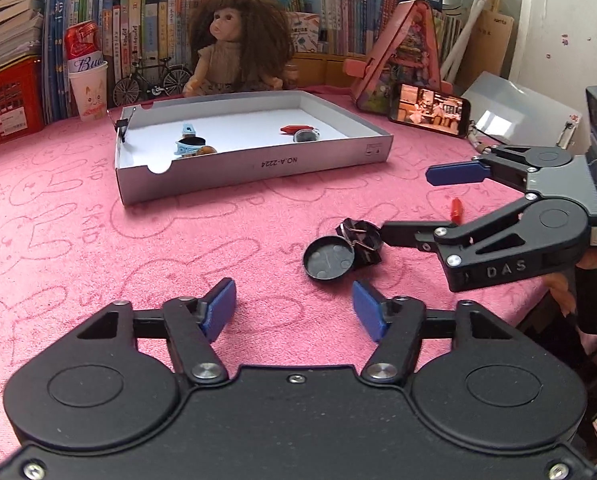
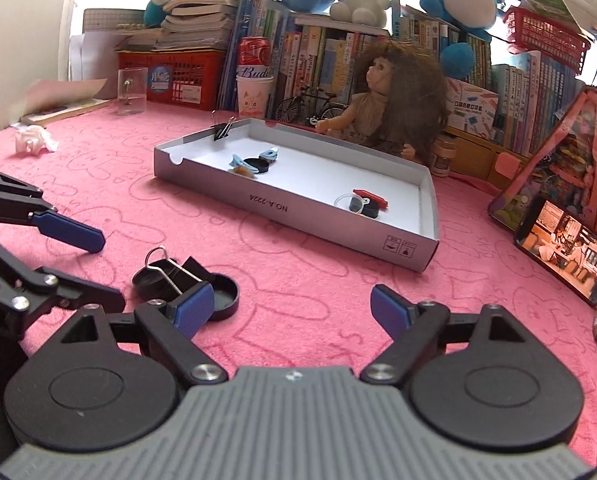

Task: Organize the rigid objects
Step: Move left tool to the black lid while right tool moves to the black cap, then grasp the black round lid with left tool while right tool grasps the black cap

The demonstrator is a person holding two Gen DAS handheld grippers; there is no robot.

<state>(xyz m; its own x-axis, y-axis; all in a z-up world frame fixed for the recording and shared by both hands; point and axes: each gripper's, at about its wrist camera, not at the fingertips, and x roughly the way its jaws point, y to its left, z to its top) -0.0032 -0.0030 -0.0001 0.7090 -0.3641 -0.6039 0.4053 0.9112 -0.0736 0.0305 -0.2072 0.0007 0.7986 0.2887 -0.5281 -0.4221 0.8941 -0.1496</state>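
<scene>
- Nearest the lens, the left gripper [image 1: 293, 308] has its jaws apart, grasping nothing; the right gripper [image 2: 292, 308], marked "DAS" in the left view, is likewise released.
- Farther off on the pink cloth [image 1: 78, 240], a shallow cardboard tray [image 1: 258, 164] printed "NO.A-2224" holds blue clips, black caps and a red piece.
- Behind it at the left, a "Bud" can [image 2: 254, 58] sits in a paper cup.
- Between the grippers lie a black cap [image 1: 328, 258] and a binder clip [image 1: 360, 236].
- Only the right view shows a glass jar [image 2: 131, 90].
</scene>
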